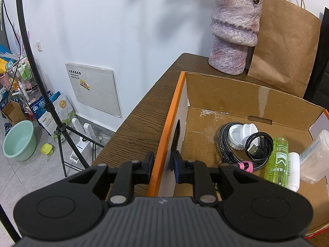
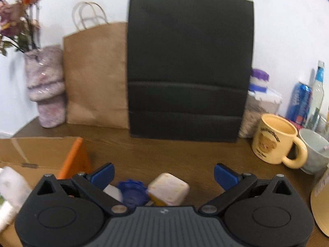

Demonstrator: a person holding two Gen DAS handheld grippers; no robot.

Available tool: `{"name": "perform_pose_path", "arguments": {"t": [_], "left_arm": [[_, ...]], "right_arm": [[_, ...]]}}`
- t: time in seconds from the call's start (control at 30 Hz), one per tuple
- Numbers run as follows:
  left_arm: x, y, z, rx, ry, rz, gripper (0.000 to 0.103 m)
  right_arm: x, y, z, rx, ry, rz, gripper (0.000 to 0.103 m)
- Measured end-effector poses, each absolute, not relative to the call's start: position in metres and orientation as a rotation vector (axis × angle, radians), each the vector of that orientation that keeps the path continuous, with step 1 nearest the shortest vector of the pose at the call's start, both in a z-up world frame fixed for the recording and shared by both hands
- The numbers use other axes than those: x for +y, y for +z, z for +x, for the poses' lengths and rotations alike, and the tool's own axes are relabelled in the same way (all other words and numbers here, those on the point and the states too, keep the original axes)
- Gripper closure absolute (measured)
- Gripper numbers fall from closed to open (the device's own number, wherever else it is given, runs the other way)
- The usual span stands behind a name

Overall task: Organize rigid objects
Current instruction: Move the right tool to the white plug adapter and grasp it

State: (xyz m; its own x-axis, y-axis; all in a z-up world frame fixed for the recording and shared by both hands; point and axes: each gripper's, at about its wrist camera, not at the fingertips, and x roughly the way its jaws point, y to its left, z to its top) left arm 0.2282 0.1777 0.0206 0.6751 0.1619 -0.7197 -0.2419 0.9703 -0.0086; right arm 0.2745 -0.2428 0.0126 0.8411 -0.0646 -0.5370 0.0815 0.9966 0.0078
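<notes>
My left gripper (image 1: pixel 163 160) is shut on the left wall of the cardboard box (image 1: pixel 168 123), one finger outside and one inside. The box holds a braided cable (image 1: pixel 224 144), a white lid (image 1: pixel 240 134), a black USB cable (image 1: pixel 258 146), a green spray bottle (image 1: pixel 276 161), a white bottle (image 1: pixel 293 173) and a clear plastic box (image 1: pixel 314 156). My right gripper (image 2: pixel 163 175) is open above the table. Just below it lie a cream cube (image 2: pixel 169 188), a blue ridged cap (image 2: pixel 132 191) and a white piece (image 2: pixel 112 192). The box's orange corner (image 2: pixel 73 158) shows at the left.
A purple vase (image 1: pixel 234 30) (image 2: pixel 46 86), a brown paper bag (image 1: pixel 285 47) (image 2: pixel 96 74) and a black bag (image 2: pixel 188 65) stand at the back. A yellow mug (image 2: pixel 274 139), a grey cup (image 2: pixel 315 150), a can (image 2: pixel 299 103) and a bottle (image 2: pixel 317 94) stand right. The table's edge (image 1: pixel 131 121) drops left.
</notes>
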Motion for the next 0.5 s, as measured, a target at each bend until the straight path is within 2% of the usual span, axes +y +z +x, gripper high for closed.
{"name": "perform_pose_path", "arguments": {"t": [0.13, 0.3, 0.5], "left_arm": [[0.179, 0.021, 0.228, 0.799, 0.225, -0.110, 0.083], [0.180, 0.021, 0.228, 0.800, 0.222, -0.114, 0.083], [0.180, 0.021, 0.229, 0.800, 0.222, -0.114, 0.083]], "right_arm": [[-0.259, -0.002, 0.283, 0.606, -0.108, 0.057, 0.001], [-0.263, -0.015, 0.293, 0.638, -0.112, 0.095, 0.007], [-0.260, -0.024, 0.300, 0.638, -0.107, 0.099, 0.022]]}}
